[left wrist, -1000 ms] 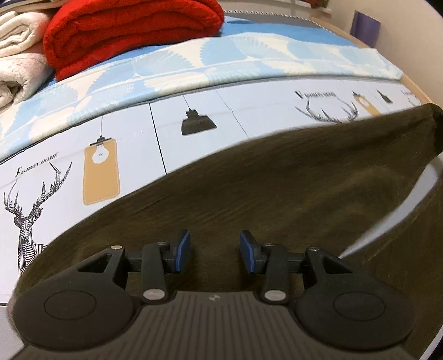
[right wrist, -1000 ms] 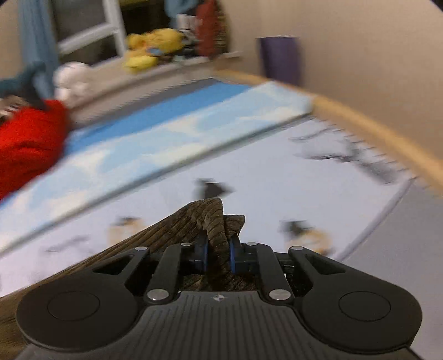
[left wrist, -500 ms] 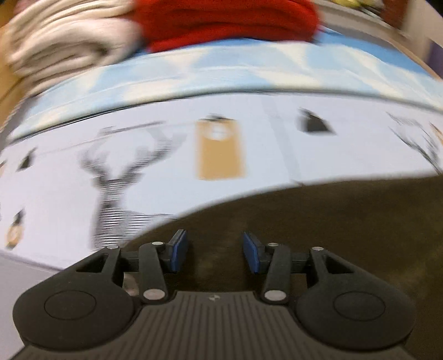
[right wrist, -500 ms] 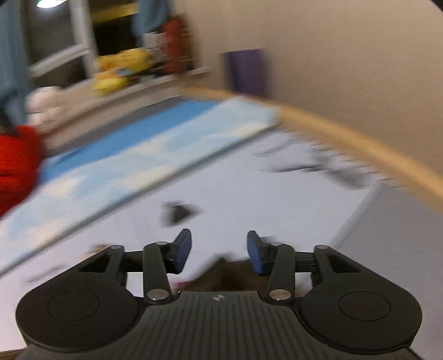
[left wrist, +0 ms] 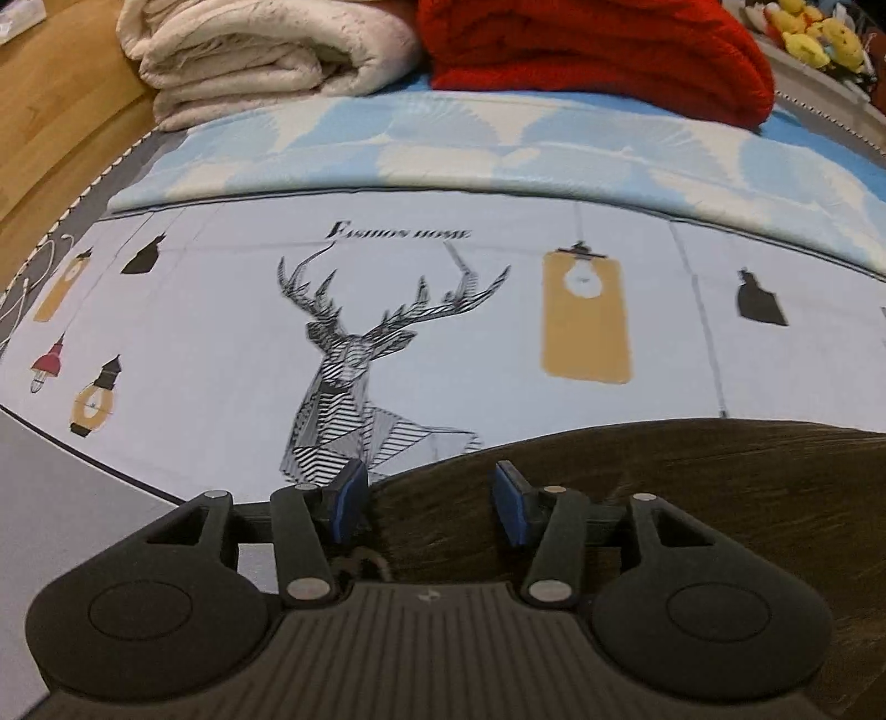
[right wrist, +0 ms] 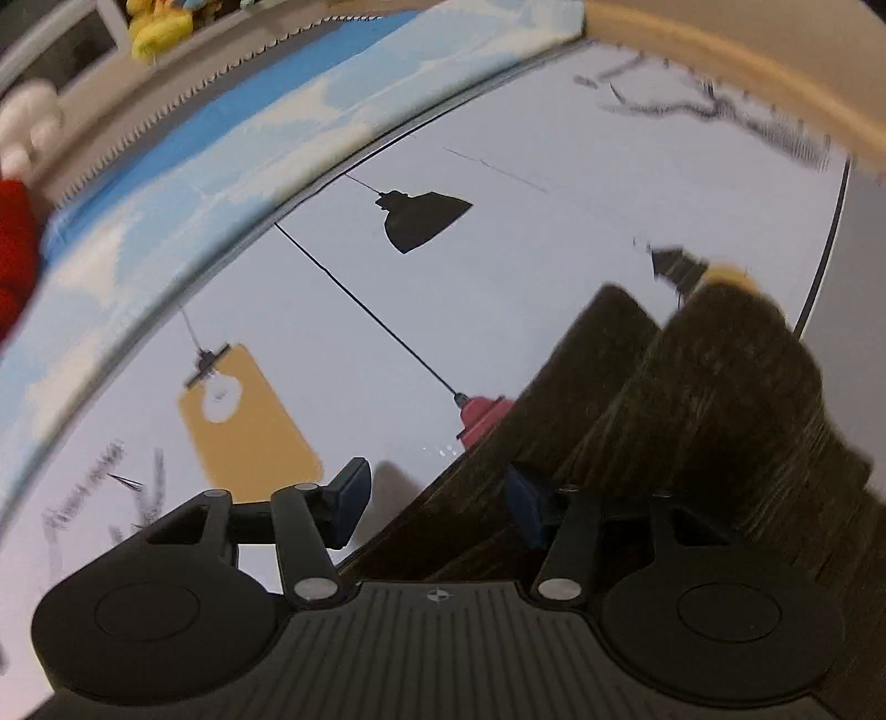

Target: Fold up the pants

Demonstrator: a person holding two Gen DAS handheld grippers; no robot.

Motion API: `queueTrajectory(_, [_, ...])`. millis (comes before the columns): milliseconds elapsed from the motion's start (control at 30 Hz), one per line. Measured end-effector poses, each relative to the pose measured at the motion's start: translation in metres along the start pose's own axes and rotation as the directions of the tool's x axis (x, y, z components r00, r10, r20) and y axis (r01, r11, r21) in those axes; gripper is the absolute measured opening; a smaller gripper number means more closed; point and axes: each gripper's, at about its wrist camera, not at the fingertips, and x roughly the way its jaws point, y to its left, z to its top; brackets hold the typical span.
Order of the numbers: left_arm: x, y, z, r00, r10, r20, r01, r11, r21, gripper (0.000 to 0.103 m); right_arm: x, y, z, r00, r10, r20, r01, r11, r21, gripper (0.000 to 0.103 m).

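Left wrist view: the left claw [left wrist: 429, 501] points down at a bed, its blue pads [left wrist: 349, 501] well apart and its jaws opening. Dark brown corduroy pants [left wrist: 692, 498] lie flat across the near right part of the view, and their curved edge runs under the claw. The cloth sits below and between the pads, but neither pad presses on it, so the claw holds nothing. The pants rest on a pale printed bedsheet [left wrist: 194, 354] that carries a striped stag's head [left wrist: 360, 365], the words "Fashion home", an ochre lamp tag [left wrist: 587, 321] and small black and red lanterns. Beyond the sheet lies a blue and white quilt [left wrist: 498, 144]. On its far side sit a folded cream blanket [left wrist: 266, 50] at the left and a folded red blanket [left wrist: 598, 50] just beside it at the right. Yellow soft toys [left wrist: 819, 33] show in the far right corner, and a wooden bed frame [left wrist: 50, 122] runs along the far left.

Right wrist view: the picture is blurred. The right claw [right wrist: 437, 504] also tilts down, with its jaws opening and nothing gripped. The pants [right wrist: 692, 421] rise in two folded layers at the near right. Their edge reaches in between the pads, close to the right pad [right wrist: 523, 509], but I cannot tell whether it touches. The left pad stands over bare bedsheet [right wrist: 498, 310]. A black lamp print [right wrist: 423, 219] and an ochre tag [right wrist: 249, 421] mark the sheet. The quilt [right wrist: 221, 149] lies on the far left.
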Motion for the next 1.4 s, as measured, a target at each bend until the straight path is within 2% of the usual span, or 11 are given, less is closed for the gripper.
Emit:
queueTrajectory(100, [0.004,0.008,0.001,1.0,0.01,-0.003,-0.01,1.0,-0.007,0.056,0.007,0.02,-0.008,0.993,-0.115,0.022,0.116,0.991,-0.07,0.048])
queueTrajectory(167, [0.005,0.011,0.002,1.0,0.01,-0.003,-0.01,1.0,-0.016,0.056,0.009,0.029,-0.003,0.977,-0.204,0.062,0.21,0.971,-0.116,0.015])
queueTrajectory(267, [0.003,0.011,0.005,1.0,-0.003,0.014,0.004,1.0,-0.015,0.055,0.005,0.023,0.005,0.975,-0.201,0.095,0.204,0.979,-0.018,0.007])
queueTrajectory(333, [-0.001,0.009,0.007,0.999,-0.029,0.038,0.03,0.999,-0.014,0.055,-0.013,0.014,0.011,0.97,-0.061,0.236,0.041,0.995,0.087,0.007])
queueTrajectory(400, [-0.006,0.006,0.009,0.996,-0.065,0.069,0.066,0.998,-0.013,0.055,-0.029,0.007,0.016,0.915,0.077,0.395,-0.132,0.985,0.113,0.007])
queueTrajectory(533, [-0.014,-0.003,0.01,0.98,-0.175,0.09,0.173,0.984,0.029,0.055,-0.017,-0.014,0.021,0.946,0.085,0.312,-0.16,0.962,0.221,0.018])
queueTrajectory(700, [-0.007,-0.022,0.0,0.958,-0.287,-0.012,0.285,0.946,0.152,0.055,-0.026,-0.038,0.013,0.944,0.009,0.33,-0.047,0.993,0.109,0.027])
queueTrajectory(967, [0.007,-0.016,-0.01,0.988,-0.135,-0.074,0.144,0.979,0.144,0.056,-0.023,-0.098,-0.004,0.932,-0.294,0.21,0.286,0.956,0.069,0.049])
queueTrajectory(1100, [-0.01,0.017,-0.002,0.993,-0.119,-0.017,0.12,0.993,0.02,0.056,-0.012,-0.119,-0.009,0.946,-0.293,0.139,0.283,0.955,0.083,0.057])
queueTrajectory(1300, [0.023,0.046,-0.006,0.987,-0.094,-0.131,0.085,0.994,-0.07,0.076,-0.012,-0.123,-0.009,0.951,-0.27,0.148,0.269,0.963,0.028,0.057])
queueTrajectory(1400, [0.042,0.055,-0.013,0.977,-0.114,-0.181,0.093,0.988,-0.12,0.078,-0.014,-0.123,-0.008,0.964,-0.217,0.156,0.218,0.976,0.009,0.04])
